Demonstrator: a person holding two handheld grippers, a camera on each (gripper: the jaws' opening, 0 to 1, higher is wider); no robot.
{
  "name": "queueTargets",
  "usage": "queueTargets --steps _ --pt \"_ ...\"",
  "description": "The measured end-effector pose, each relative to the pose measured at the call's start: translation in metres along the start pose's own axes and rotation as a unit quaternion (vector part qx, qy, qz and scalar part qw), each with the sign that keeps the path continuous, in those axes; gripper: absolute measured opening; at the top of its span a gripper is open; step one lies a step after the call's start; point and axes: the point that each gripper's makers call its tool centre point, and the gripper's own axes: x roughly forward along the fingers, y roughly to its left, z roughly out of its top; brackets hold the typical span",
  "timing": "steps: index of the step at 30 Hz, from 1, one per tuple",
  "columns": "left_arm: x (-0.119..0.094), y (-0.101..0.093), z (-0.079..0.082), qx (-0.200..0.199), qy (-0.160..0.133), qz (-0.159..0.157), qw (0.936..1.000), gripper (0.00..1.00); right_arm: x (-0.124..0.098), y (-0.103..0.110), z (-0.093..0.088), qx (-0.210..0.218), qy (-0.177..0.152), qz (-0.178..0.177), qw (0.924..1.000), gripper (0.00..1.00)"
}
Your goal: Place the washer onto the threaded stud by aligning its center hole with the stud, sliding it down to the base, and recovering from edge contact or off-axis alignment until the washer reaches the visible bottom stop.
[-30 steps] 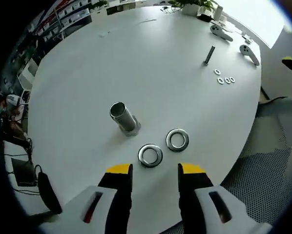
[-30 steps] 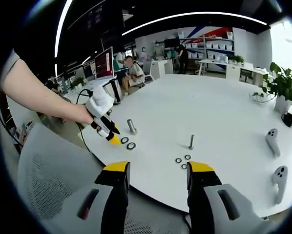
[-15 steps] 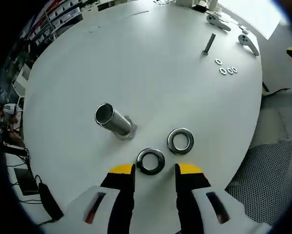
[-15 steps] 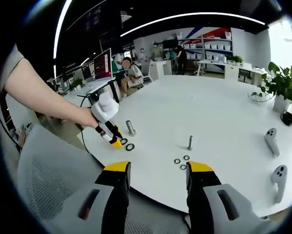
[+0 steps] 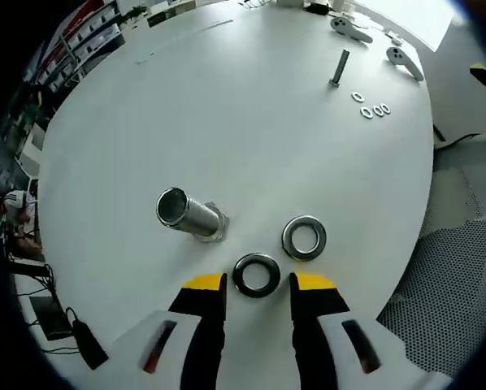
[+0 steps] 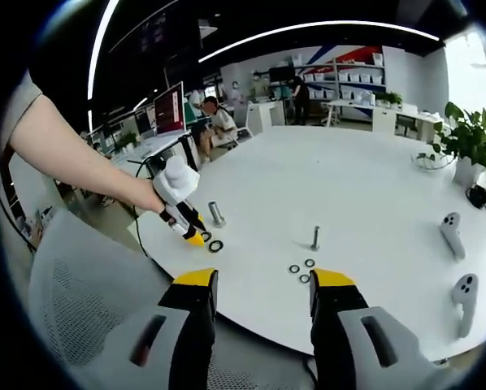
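We list: left tongs (image 5: 257, 282) released, jaws flanking one washer (image 5: 256, 275) on the white surface (image 5: 251, 122); threaded stud (image 5: 190, 215) near; right tongs (image 6: 263, 279) released, holding nothing.

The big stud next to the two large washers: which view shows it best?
The left gripper view. The big stud stands close and sharp there, beside the two large washers. In the right gripper view it is small and distant, near the left gripper.
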Motion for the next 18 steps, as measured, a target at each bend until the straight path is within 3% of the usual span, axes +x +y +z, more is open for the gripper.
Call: queueTargets --steps 11,13,18 --pt "0.0006 0.0028 0.0008 -0.009 0.007 0.004 0.9999 0.24 -0.0003 -0.0002 0.0009 0.002 -0.001 0.0 1.0 0.48" --pt "0.0012 0.0014 0.0004 0.003 0.001 0.003 1.0 0.21 -0.0003 -0.0007 0.0006 0.003 -0.001 -0.001 1.0 0.48" --pt "0.0005 0.0041 0.0001 -0.011 -0.016 0.001 0.9998 0.21 -0.0004 -0.0007 0.0002 0.002 0.001 -0.002 1.0 0.47"
